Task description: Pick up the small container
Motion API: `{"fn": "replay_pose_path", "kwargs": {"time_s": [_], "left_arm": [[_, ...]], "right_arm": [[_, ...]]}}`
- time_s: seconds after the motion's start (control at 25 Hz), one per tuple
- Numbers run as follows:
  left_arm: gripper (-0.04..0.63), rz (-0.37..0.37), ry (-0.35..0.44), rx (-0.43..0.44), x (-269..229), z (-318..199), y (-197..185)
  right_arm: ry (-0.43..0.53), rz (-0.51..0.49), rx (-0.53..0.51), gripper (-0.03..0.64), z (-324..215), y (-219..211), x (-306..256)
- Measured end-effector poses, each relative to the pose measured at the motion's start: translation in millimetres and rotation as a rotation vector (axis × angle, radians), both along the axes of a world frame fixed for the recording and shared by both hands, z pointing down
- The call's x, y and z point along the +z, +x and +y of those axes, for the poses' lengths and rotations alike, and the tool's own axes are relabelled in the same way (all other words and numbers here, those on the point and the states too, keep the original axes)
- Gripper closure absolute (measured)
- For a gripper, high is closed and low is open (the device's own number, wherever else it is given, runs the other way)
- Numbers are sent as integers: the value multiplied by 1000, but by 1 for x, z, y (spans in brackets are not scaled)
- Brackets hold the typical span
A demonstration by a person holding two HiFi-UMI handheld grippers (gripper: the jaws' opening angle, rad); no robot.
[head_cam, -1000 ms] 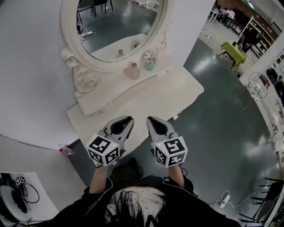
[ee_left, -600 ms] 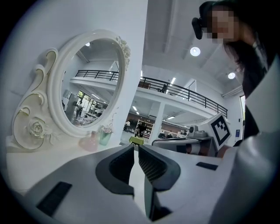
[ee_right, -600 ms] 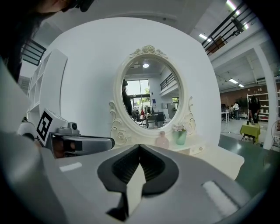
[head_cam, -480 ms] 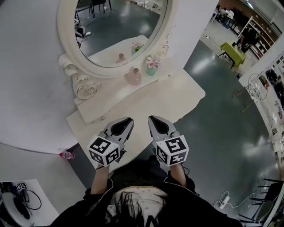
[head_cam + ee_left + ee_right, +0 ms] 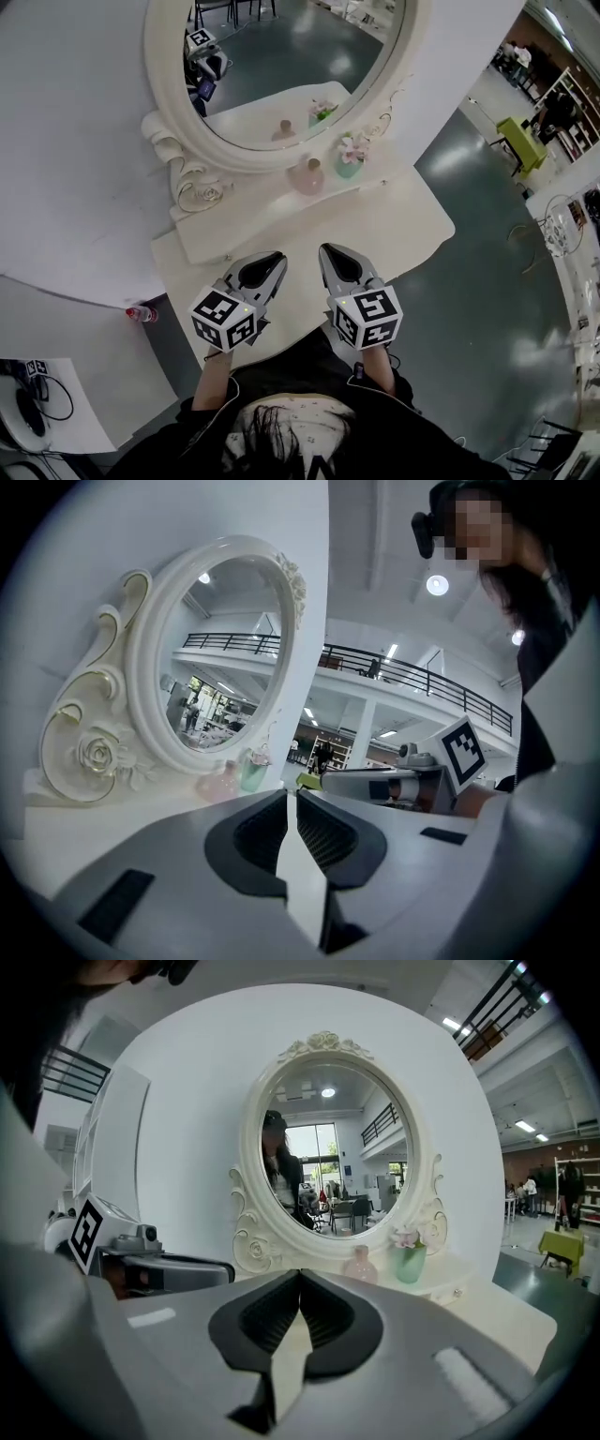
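A small pink container [image 5: 307, 175] stands on the raised shelf of a cream dressing table [image 5: 412, 225], just under the oval mirror. A green vase of pink flowers [image 5: 350, 161] stands right beside it. Both grippers hover side by side over the table's front edge, well short of the shelf. My left gripper [image 5: 270, 260] is shut with nothing in it, and so is my right gripper [image 5: 330, 253]. In the left gripper view the container [image 5: 217, 782] shows far beyond the closed jaws [image 5: 292, 792]. The right gripper view has the container [image 5: 359, 1264] ahead and slightly right of its closed jaws [image 5: 299, 1274].
The ornate oval mirror [image 5: 178, 131] rises behind the shelf against a white wall. On the grey floor to the left of the table lies a plastic bottle [image 5: 141, 314]. A yellow-green table [image 5: 521, 141] stands far off to the right.
The dressing table and mirror have slid rightward and down in the head view. Both grippers stay shut and side by side over the table's front.
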State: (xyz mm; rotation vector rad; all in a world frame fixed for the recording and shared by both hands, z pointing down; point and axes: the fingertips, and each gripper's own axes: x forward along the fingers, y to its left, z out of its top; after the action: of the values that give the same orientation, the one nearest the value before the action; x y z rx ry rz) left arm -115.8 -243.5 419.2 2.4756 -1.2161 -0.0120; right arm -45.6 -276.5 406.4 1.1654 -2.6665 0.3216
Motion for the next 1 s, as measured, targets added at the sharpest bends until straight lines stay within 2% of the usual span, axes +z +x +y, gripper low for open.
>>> {"fn": "replay_pose_path", "kwargs": {"time_s": [0.32,1.0], "left_arm": [[584,-12,-35,-150,7,-38,-16],[584,-74,-128,-350,23,-67,-24]], "right_arm": [[-26,6,-100,605,-57,-4,11],[-5,69,-239,599,-159,-4,51]]}}
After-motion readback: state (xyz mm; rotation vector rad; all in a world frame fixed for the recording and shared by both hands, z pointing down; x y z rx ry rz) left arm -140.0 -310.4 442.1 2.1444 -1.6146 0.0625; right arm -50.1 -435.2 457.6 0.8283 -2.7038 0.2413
